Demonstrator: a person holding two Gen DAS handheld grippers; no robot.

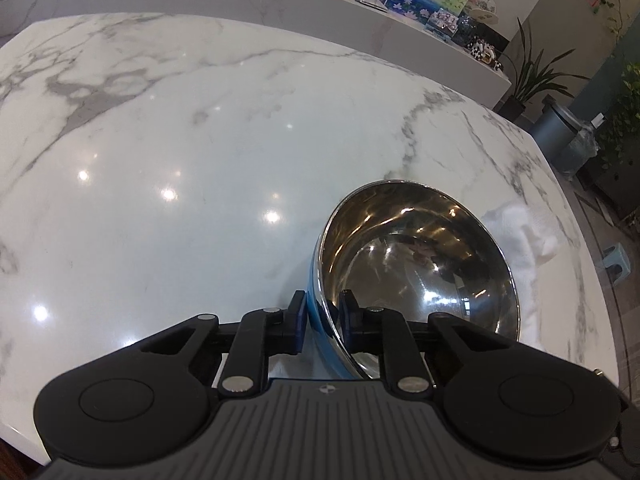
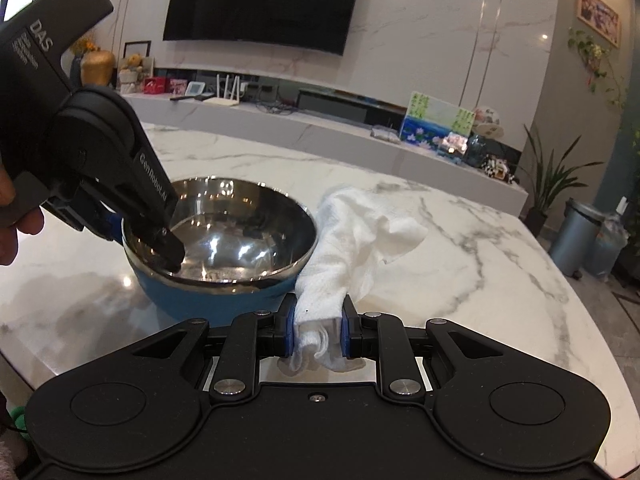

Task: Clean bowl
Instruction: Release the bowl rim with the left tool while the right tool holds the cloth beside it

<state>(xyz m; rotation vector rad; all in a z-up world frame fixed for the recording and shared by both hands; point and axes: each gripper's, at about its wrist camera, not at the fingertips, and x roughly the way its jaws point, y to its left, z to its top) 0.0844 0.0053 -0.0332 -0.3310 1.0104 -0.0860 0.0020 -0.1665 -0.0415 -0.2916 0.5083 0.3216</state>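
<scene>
ok so quick rundown; bowl (image 2: 224, 240) sits on the white marble table (image 1: 160, 152), steel inside w/ a blue outer shell, mouth up and looking a bit tipped in the left wrist view; inside looks shiny, can't tell if there's any dirt in it tbh.

Left gripper (image 1: 323, 320) is clamped on the bowl's near-left rim; one blue pad on the outside against the blue wall, the other inside against the steel, so it's gripping the wall itself; from the right wrist cam you can see the same gripper (image 2: 140, 236) coming down from the upper left w/ one finger dipped inside the bowl, and a bit of the person's hand (image 2: 12, 216) at the left edge holding it.

Right gripper (image 2: 318, 330) is clenched on a white cloth (image 2: 352, 236); pads squeeze a bunched end of it, w/ a little tail poking out below the jaws; rest of the cloth drapes away over the table, just beside the bowl on its right side and touching the rim there afaict; in the left cam it's only a blurry white patch (image 1: 524, 236) behind the bowl's right edge.

Bkgd: long low console w/ a TV (image 2: 260, 0) on the wall above it; grey bin (image 2: 576, 232) on the floor past the table's far right corner, next to a potted plant (image 2: 552, 188).
</scene>
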